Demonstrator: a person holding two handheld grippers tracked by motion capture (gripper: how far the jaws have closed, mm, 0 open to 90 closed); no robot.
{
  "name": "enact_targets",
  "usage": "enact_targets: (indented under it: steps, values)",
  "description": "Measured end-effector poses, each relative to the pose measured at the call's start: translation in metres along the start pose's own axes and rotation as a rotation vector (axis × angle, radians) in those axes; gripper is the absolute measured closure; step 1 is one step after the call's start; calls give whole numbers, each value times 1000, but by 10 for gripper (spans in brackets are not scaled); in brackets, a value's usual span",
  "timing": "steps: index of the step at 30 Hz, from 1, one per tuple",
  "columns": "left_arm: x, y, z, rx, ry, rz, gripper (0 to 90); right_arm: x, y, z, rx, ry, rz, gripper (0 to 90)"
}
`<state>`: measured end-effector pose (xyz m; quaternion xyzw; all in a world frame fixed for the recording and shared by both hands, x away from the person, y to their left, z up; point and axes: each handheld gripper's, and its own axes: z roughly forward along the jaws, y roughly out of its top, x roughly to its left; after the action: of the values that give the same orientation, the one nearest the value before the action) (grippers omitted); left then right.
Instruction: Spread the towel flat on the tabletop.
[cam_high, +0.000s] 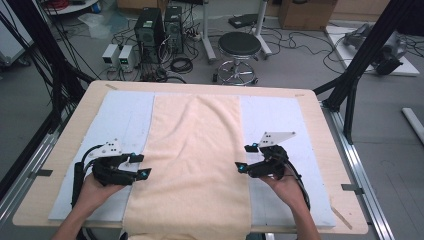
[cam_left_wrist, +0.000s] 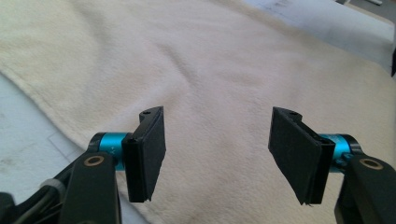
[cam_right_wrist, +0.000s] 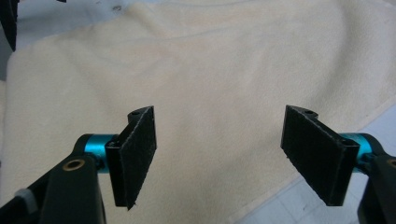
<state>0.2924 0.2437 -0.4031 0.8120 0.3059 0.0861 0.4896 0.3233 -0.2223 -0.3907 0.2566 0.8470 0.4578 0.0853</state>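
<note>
Towel (cam_high: 192, 160): a cream-coloured cloth is lying lengthwise down the middle of the table (cam_high: 320, 125), running from the far edge to the near one, where its end is hanging slightly over. It is resting on a pale blue sheet (cam_high: 125, 120) that is showing on either side of it. The surface is lying mostly flat, with a few soft ridges running along the far half.

The left gripper (cam_high: 141, 166) is hovering just at the towel's left edge, held in the person's left hand (cam_high: 92, 192). In the left gripper view, the left gripper (cam_left_wrist: 217, 158) is standing with its jaws wide apart and nothing between them; the pads are pressing on nothing, and the towel is lying below and beyond them. The right gripper (cam_high: 243, 157) is sitting in mirror position at the towel's right edge, held in the right hand (cam_high: 287, 187). In the right gripper view, the right gripper (cam_right_wrist: 219, 161) is likewise standing wide open and empty, with the cloth's edge passing beneath its outer jaw.

Both tools are pointing inward at matching points on opposite edges (a symmetrical stance suited to handling a wide, limp cloth evenly). In my judgement the towel is lying free at present, held by neither tool.
</note>
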Motion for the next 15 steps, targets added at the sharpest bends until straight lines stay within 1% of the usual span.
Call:
enact_targets:
  steps: [1, 3, 6, 7, 11, 12, 14, 15]
  values:
    - [1, 1, 0, -5, 4, 2, 350, -1, 0, 2, -1, 5, 7, 248]
    - [2, 0, 0, -9, 13, -2, 350, -3, 1, 7, 3, 6, -2, 236]
    - [3, -1, 0, 1, 23, 4, 348, -3, 0, 11, 28, 5, 2, 225]
    - [2, -2, 1, 5, 22, 5, 347, -3, 0, 13, 33, 3, -4, 224]
    - [-4, -2, 3, 21, 24, 43, 343, 1, 0, 15, 46, 0, -11, 220]
    - [-5, -2, 3, 29, 23, 52, 343, 2, 0, 15, 43, -2, -17, 219]
    - [-6, -2, 4, 35, 20, 62, 343, 3, 0, 15, 48, -5, -26, 218]
    - [-6, -2, 4, 34, 20, 63, 343, 4, 0, 14, 50, -5, -21, 218]
